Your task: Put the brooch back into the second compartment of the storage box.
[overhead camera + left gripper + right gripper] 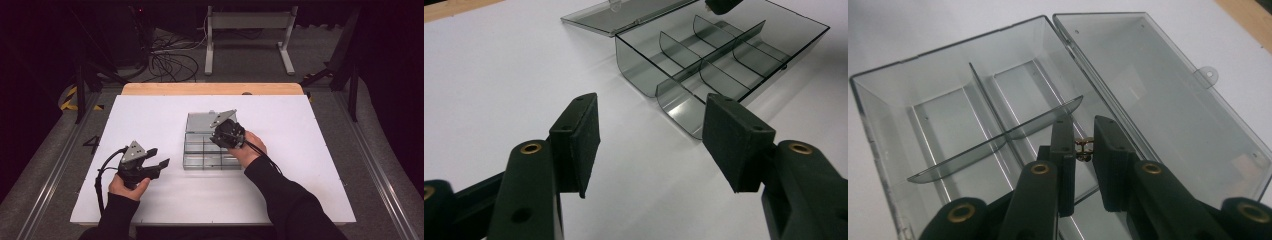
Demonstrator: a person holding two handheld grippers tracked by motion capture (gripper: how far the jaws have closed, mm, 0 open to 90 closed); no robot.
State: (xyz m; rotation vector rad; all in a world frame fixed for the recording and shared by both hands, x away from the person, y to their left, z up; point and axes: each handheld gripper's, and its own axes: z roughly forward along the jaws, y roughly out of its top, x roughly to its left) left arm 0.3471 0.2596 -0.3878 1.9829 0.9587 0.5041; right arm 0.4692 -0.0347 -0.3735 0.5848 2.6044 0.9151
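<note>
- While your right gripper [1083, 150] hangs over the open compartment box [200, 145], its jaws stand narrow and pinch a small brass-coloured part [1084, 148] between the pads.
- That part sits above the compartment next to the hinge side, close to the lid [1158, 85], which lies flat and open on the white table top [150, 115].
- Your box stands near the middle of the table, a little toward its far edge; the compartments that I can see look bare, so judging by this, the part is carried but not yet set down.
- Your left gripper [160, 157] rests toward the near left corner, well apart from the box, jaws fairly wide with nothing between them.
- What is left, I judge: lower the part into a compartment, release it, and possibly close the lid.
</note>
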